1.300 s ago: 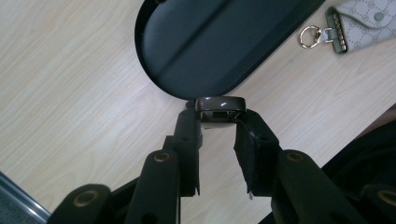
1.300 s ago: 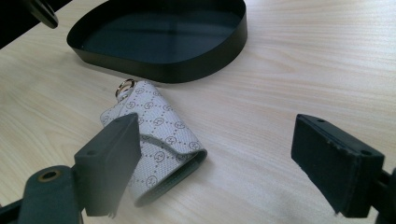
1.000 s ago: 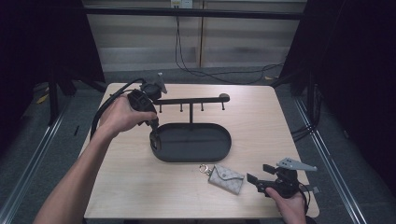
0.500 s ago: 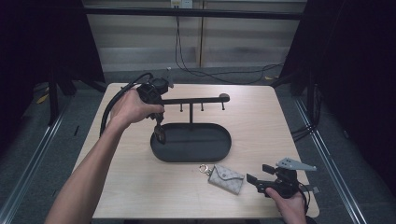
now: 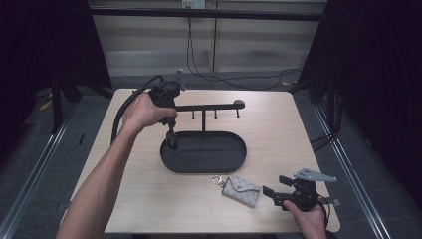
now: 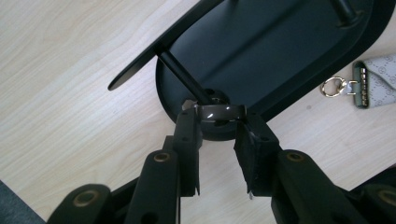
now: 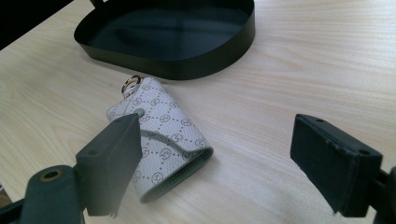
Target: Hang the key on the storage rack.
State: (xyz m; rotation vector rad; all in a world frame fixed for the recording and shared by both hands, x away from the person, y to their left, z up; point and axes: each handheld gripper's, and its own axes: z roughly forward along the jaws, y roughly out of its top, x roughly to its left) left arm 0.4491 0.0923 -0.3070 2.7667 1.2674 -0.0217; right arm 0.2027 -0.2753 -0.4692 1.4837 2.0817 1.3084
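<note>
A black oval tray [image 5: 234, 162] with a T-shaped hook bar [image 5: 214, 106] stands mid-table. My left gripper [image 5: 171, 139] points down over the tray's left end, shut on a dark shiny ring [image 6: 219, 112] held across its jaw tips just above the tray rim [image 6: 210, 133]. A grey patterned key pouch [image 5: 241, 190] with a gold clasp [image 5: 217, 180] lies in front of the tray. My right gripper [image 5: 272, 192] rests open just right of the pouch [image 7: 161, 140], with the pouch beside its left jaw and not touched.
The tray's rim [image 7: 187, 70] lies just beyond the pouch. The table's front edge [image 5: 209, 231] is close to my right hand. Cables [image 5: 119, 117] trail from the left gripper off the table's left side.
My left hand has swung the gripper from beside the bar's left end down over the tray's left end. The right gripper and the pouch have stayed put.
</note>
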